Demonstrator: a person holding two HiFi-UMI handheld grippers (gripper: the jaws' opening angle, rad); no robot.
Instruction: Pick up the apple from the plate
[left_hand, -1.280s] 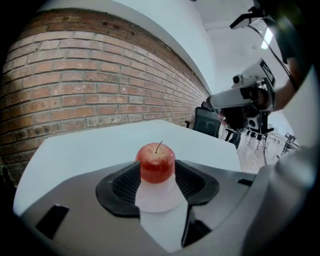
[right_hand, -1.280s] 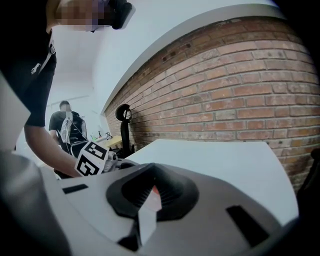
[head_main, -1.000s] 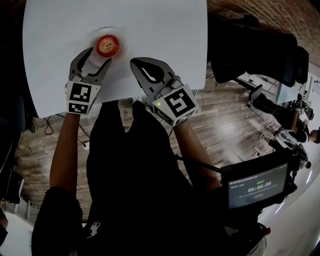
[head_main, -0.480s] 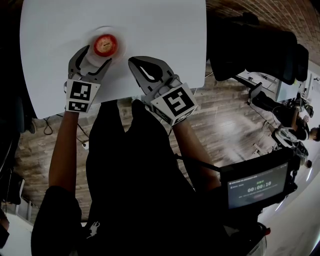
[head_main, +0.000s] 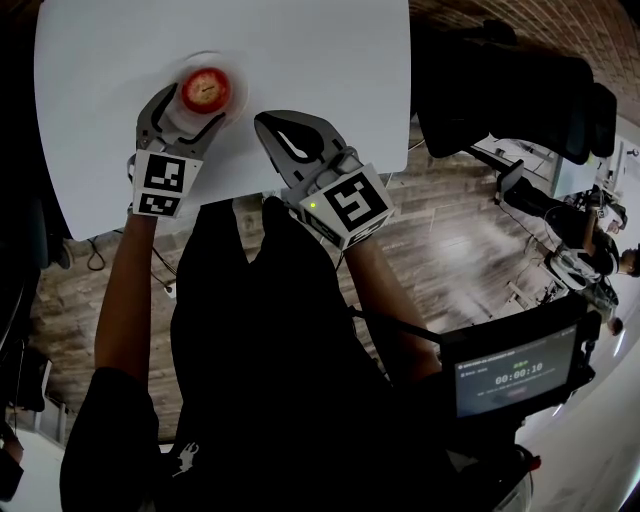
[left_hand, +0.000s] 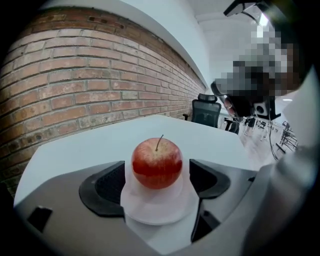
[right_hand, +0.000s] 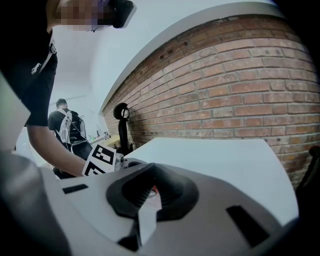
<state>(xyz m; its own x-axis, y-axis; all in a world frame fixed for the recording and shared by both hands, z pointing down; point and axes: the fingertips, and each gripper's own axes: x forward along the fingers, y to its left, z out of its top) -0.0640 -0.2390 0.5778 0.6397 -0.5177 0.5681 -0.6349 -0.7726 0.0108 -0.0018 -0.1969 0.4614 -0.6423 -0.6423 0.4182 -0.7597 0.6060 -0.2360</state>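
A red apple stands upright on a small white plate near the left of the white table. My left gripper is open, and its jaws have just been opening. The apple sits between the dark pads with a thin gap on each side. My right gripper rests to the right of the plate over the table's near edge, its jaws closed together with nothing held. A sliver of the apple shows through its jaws in the right gripper view.
The table's near edge runs just under both grippers, with wood floor below. A black office chair stands to the right of the table. A small screen hangs at the lower right. A brick wall lies beyond the table.
The left gripper's jaws have spread wider and edged forward, so the apple now sits between their tips. The right gripper has kept still.
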